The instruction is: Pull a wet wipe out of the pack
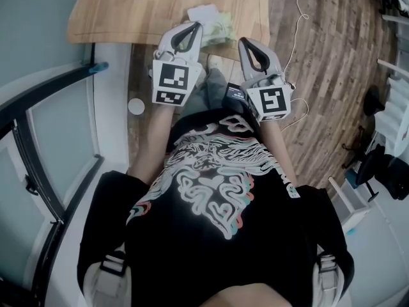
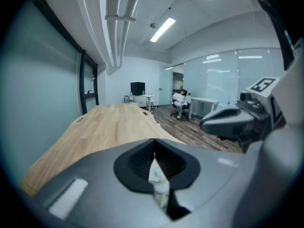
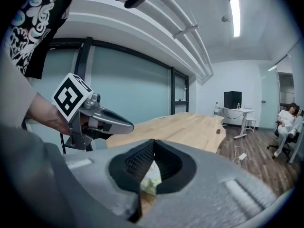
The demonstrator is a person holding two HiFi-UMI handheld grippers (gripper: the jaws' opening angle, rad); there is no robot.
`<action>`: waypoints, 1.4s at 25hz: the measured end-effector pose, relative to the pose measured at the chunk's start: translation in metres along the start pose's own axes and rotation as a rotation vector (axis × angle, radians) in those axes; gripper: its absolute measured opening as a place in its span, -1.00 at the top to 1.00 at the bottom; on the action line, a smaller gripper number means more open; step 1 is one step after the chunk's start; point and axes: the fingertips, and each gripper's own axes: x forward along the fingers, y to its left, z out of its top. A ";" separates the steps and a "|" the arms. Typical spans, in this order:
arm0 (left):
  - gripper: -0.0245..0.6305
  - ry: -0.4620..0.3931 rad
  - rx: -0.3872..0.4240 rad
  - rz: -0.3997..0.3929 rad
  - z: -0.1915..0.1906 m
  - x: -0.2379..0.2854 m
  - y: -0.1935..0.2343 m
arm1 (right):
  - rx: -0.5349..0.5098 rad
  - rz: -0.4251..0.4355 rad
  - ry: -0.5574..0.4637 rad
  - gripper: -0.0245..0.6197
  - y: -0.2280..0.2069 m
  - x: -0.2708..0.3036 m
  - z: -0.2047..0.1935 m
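Note:
The wet wipe pack (image 1: pixel 214 25), pale green with a white top, lies near the front edge of the wooden table (image 1: pixel 128 11). My left gripper (image 1: pixel 194 25) is shut, its tips just left of the pack and above it. My right gripper (image 1: pixel 245 42) is also shut, a little right of the pack and nearer the table edge. In the left gripper view the pack (image 2: pixel 158 182) shows as a pale sliver through the gap behind the closed jaws of the left gripper (image 2: pixel 153 144). The right gripper view shows the pack (image 3: pixel 150 178) the same way behind the right gripper (image 3: pixel 153 145). Nothing visibly hangs from either.
A white cable (image 1: pixel 297 24) trails over the wood floor right of the table. A small white round thing (image 1: pixel 136 106) sits on the floor by the glass wall (image 1: pixel 57 126). A person sits far off (image 2: pixel 180 101) by desks; dark chairs (image 1: pixel 383 165) stand at right.

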 end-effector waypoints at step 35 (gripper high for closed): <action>0.73 0.303 -0.039 -0.125 -0.088 0.057 -0.026 | 0.033 0.166 0.074 0.92 0.002 0.055 -0.047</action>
